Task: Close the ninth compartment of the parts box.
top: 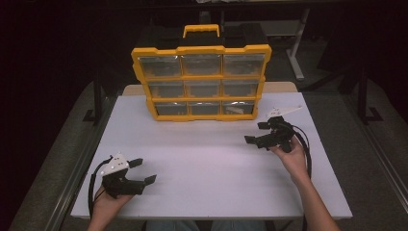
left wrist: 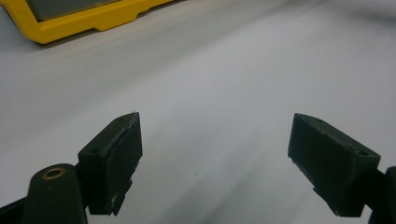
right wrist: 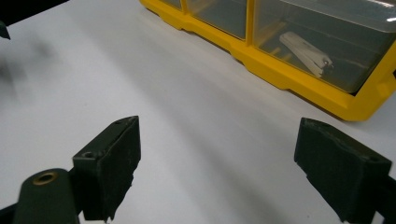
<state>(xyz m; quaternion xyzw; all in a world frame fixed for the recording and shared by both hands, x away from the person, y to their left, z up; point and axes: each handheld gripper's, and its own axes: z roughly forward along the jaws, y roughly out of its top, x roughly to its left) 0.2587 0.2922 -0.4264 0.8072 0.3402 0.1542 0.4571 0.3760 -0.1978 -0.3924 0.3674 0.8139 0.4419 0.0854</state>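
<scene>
A yellow organizer case (top: 201,82) with a grid of clear drawers and a top handle stands upright at the back of the white table (top: 207,163). Its bottom right drawer (right wrist: 322,42) holds a small pale tool (right wrist: 306,52). My left gripper (top: 143,170) rests near the table's front left corner, held by a hand, its jaws wide apart with nothing between them. My right gripper (top: 256,132) hovers at the right, just in front of the case's lower right corner, also open and empty. In the left gripper view the case's yellow edge (left wrist: 88,21) sits far off at the top left.
Bare white tabletop (left wrist: 224,84) stretches between the two grippers and in front of the case. Black cables trail from each gripper toward the person's forearms. Dark floor and table legs surround the table.
</scene>
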